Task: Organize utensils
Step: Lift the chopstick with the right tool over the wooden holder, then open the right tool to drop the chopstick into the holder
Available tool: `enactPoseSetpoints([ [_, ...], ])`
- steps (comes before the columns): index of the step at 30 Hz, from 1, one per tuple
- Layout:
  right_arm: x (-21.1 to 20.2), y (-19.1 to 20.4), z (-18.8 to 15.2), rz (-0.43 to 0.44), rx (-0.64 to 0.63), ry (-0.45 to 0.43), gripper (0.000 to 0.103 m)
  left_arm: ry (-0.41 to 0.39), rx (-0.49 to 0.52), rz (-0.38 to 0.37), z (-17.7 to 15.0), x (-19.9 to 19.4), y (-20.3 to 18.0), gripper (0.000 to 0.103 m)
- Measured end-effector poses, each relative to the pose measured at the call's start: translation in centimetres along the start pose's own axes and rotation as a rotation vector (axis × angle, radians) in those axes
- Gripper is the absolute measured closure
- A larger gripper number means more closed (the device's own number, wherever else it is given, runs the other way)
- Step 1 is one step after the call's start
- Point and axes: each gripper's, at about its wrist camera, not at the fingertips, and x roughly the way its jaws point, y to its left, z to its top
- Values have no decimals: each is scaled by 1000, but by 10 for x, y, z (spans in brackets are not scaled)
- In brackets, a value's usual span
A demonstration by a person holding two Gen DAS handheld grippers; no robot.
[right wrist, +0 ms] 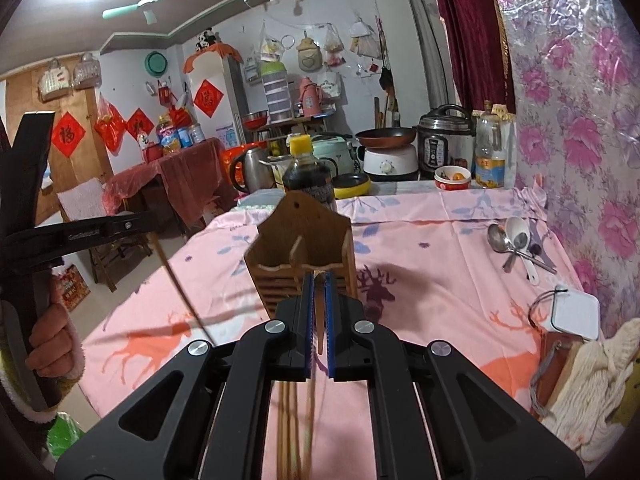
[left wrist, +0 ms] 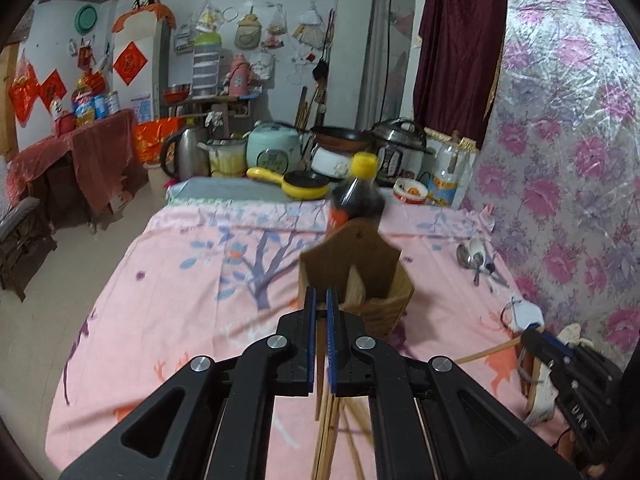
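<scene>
Several chopsticks hang clamped in the right gripper, more in the left gripper, both angled down at the wooden holder at twelve o'clock. Spoons lie at two o'clock on the pink cloth. A hand grips the left handle.

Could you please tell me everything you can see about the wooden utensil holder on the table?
The wooden utensil holder is brown, with a tall pointed back panel that has a small hole near the top, a slatted front and a divider splitting it into compartments. It stands upright on the pink cloth, just in front of a dark bottle with a yellow cap. It looks empty; nothing grips it.
</scene>
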Motion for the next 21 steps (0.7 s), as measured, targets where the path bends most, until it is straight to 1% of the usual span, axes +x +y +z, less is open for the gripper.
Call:
enactPoseSetpoints([
  [3,-3,3,24,13,-3,-40,97,-55,9,-15,26,-9,-8,98],
  [7,-3,8,60,17,-16,-113,97,-179,10,-32,73,-27,-21,98],
  [9,3,12,76,6,-27,-147,97,-224,10,-31,85,-28,-25,98],
  [11,13,14,84,-4,-34,-158,97,-258,8,-23,93,-19,-27,97],
  [14,36,15,84,-38,-48,-152,97,-231,-28,-30,92,13,-20,97],
  [17,61,13,75,-54,-45,-113,97,-215,-56,23,80,46,-9,97],
  [18,72,10,71,-57,-36,-89,97,-193,-73,45,73,61,-4,97],
  [21,95,2,62,-64,-13,-33,97,-130,-95,69,58,87,9,97],
])
